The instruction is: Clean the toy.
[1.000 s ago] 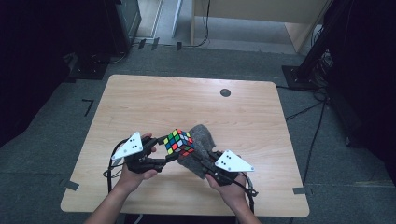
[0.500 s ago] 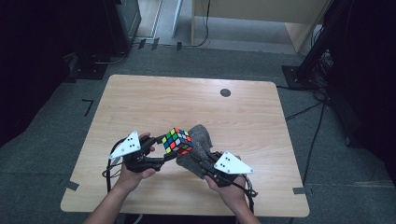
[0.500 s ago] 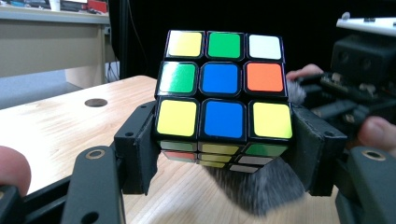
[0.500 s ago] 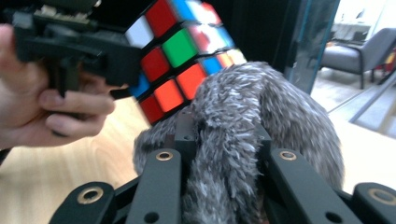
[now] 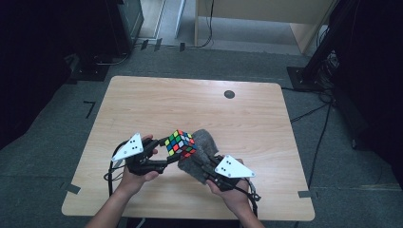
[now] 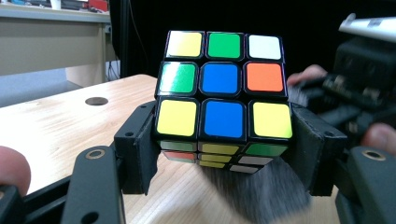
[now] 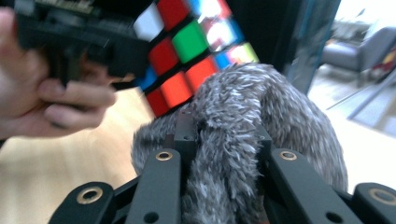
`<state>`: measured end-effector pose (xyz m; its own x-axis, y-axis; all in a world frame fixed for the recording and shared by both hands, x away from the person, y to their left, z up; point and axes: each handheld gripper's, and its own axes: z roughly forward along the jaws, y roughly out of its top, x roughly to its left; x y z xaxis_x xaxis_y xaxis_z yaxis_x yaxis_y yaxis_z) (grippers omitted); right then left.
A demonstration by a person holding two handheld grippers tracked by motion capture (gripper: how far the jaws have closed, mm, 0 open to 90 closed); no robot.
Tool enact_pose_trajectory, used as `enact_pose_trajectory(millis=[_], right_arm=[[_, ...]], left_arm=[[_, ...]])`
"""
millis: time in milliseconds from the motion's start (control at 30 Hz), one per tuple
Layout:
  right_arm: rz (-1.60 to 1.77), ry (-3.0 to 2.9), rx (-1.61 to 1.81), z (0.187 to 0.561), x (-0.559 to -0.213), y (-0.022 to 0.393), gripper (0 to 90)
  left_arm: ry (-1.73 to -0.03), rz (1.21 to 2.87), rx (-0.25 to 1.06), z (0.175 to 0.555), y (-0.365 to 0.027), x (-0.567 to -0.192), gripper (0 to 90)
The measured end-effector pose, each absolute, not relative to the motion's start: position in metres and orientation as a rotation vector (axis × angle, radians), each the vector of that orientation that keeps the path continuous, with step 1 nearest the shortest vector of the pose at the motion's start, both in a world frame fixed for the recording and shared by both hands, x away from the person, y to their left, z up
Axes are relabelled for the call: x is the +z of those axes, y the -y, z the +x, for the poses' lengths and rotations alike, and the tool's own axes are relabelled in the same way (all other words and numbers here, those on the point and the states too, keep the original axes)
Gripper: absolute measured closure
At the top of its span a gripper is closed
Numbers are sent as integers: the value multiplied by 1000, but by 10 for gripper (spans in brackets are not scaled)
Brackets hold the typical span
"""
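Jaws of the left gripper [image 6: 224, 154] clamp a Rubik's cube [image 6: 223, 95] by its bottom layer, one pad on each side, and hold it just above the bench [image 5: 157, 102]. Those of the right gripper [image 7: 219, 140] are pressed into a grey fuzzy cloth [image 7: 261, 116], bunching a fold of it between them; in the high view the cloth [image 5: 202, 142] sits right against the cube [image 5: 179, 143] on its right side, touching it, with its lower part trailing onto the wood. Each gripper is carried in a hand, and the forearms come in from the near edge.

Around them lies a pale wooden bench with rounded corners and a small dark round hole [image 5: 229, 94] near its far edge. It stands on grey carpet in a dim room, with tape marks, cables and dark stands around it, and a light wooden cabinet [image 5: 256, 19] beyond.

Compared with a second ago, the cube and both grippers are in nearly the same place; the cloth sits slightly differently against the cube.

Facing the left gripper view, the scrambled cube shows yellow, green, white on top, green, blue, orange in the middle, and yellow, blue, yellow below. Red, green and orange squares face the right gripper.
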<state>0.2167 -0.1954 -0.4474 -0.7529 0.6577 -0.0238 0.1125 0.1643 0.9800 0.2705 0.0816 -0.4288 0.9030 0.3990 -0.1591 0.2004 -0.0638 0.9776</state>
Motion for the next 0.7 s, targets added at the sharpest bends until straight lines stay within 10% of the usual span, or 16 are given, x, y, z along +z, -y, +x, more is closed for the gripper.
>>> enact_pose_trajectory(millis=[700], right_arm=[[665, -2123, 1546, 221, -458, 184, 737]], left_arm=[[-481, 1649, 176, 271, -81, -429, 342]])
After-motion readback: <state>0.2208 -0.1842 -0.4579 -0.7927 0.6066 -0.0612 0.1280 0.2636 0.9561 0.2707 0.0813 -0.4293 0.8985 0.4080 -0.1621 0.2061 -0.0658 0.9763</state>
